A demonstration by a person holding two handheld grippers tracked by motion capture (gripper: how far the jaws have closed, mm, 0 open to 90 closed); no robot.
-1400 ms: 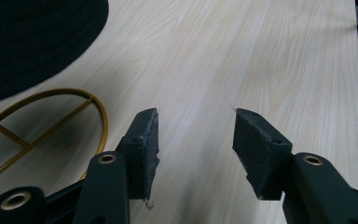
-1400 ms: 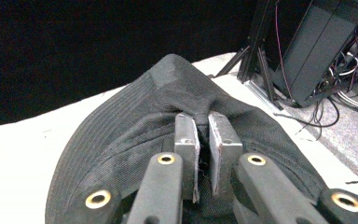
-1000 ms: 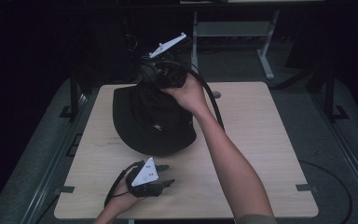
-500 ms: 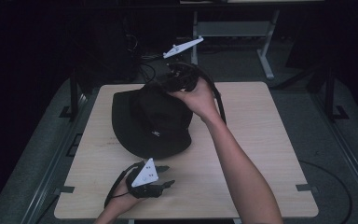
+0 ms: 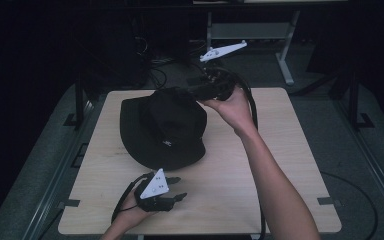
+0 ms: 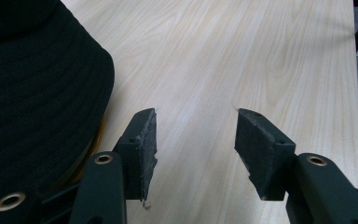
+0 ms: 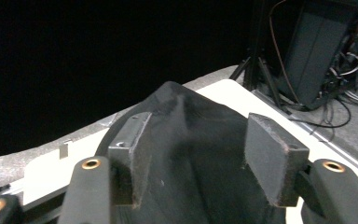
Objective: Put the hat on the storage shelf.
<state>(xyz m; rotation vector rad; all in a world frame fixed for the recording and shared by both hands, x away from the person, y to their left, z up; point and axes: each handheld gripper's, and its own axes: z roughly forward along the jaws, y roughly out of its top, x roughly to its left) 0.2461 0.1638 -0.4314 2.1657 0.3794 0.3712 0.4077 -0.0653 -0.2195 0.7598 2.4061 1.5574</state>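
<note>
A black bucket hat (image 5: 162,127) lies on the light wooden table (image 5: 280,150), left of centre. At the hat's far right edge my right gripper (image 5: 194,91) points left at the crown. In the right gripper view it (image 7: 198,154) is open, and the raised crown (image 7: 191,116) sits between and beyond the spread jaws, ungripped. My left gripper (image 5: 180,188) rests near the table's front edge, just in front of the hat. In the left gripper view it (image 6: 196,140) is open over bare wood (image 6: 223,56), and the hat's brim (image 6: 37,102) is beside its left jaw.
Behind the table stand a grey metal frame leg (image 5: 285,60) and loose cables (image 5: 160,70) on the dark floor. Black equipment with wiring (image 7: 317,46) sits off the table's far edge. The right half of the table is bare wood.
My right gripper has moved right and back from the crown's top to the hat's far right edge, and its jaws now stand open. The hat has settled lower. The left gripper has stayed put.
</note>
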